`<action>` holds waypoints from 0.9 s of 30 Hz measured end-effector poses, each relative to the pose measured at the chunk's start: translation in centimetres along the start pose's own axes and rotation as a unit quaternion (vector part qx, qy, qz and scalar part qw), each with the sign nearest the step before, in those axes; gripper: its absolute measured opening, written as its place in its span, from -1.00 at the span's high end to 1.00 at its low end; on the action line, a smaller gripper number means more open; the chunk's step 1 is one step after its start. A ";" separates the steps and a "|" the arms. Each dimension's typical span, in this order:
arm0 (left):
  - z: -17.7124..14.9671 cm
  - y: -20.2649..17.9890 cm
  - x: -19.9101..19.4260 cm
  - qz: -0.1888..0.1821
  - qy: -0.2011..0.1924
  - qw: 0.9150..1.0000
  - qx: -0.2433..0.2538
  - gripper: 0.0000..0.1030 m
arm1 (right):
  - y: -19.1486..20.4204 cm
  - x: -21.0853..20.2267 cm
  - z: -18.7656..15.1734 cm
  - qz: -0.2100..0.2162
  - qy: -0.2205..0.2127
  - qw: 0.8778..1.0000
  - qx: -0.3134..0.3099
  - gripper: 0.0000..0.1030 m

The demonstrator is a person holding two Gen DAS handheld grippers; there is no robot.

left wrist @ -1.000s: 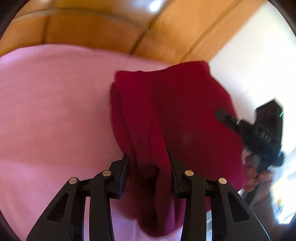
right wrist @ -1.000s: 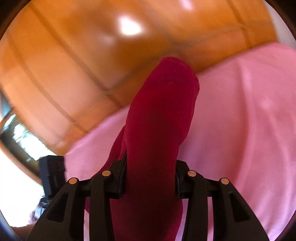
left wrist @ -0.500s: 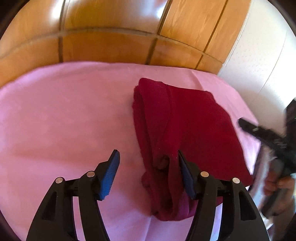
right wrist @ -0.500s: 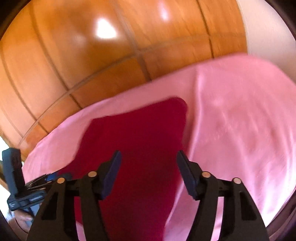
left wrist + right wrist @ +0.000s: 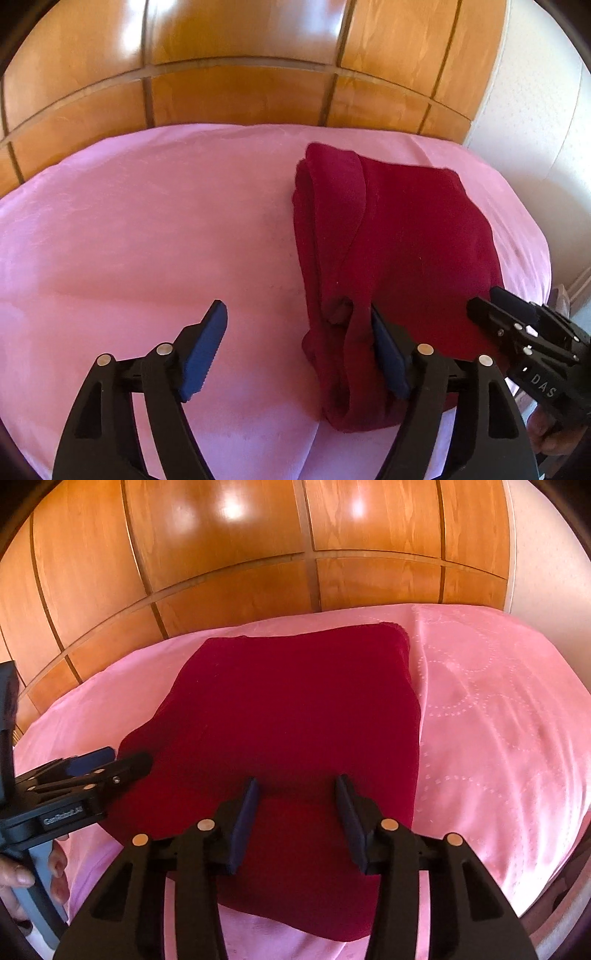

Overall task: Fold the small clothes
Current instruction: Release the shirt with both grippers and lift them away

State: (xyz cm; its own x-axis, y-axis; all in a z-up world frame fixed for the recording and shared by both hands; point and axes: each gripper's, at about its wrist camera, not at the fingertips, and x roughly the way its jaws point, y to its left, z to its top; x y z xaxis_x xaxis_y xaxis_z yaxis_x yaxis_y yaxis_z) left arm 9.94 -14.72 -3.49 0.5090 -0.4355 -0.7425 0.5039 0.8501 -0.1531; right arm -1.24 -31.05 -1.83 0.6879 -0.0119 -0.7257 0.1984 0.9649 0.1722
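Note:
A dark red garment [image 5: 399,251] lies folded on the pink sheet [image 5: 147,236]; it also shows in the right wrist view [image 5: 288,716], flat and roughly rectangular. My left gripper [image 5: 295,332] is open and empty at the garment's near left edge, its right finger beside the rolled fold. My right gripper [image 5: 295,805] is open and empty just above the garment's near part. The right gripper shows at the right of the left wrist view [image 5: 517,332], and the left gripper at the left of the right wrist view [image 5: 92,771].
A wooden panelled wall [image 5: 240,66] stands behind the pink sheet [image 5: 498,709]. A white wall [image 5: 535,110] is at the right. The sheet drops off at its right edge near the right gripper.
Both grippers have let go of the red garment and opened. The garment has dropped onto the sheet and lies flat. Both grippers have drawn back a little.

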 end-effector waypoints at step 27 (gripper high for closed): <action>-2.3 -0.2 -9.7 0.070 -0.112 0.991 -0.002 -0.92 | 4.5 -7.0 -0.5 -0.154 -0.090 0.984 0.026 -0.96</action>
State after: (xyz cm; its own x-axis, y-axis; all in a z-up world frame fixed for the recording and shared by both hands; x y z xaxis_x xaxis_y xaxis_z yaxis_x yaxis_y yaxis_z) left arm 3.29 -10.01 2.22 0.7163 -0.3682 -0.5927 0.4150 0.9077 -0.0624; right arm -5.51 -26.51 3.68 0.7006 -0.3521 -0.6206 0.4489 0.8936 -0.0001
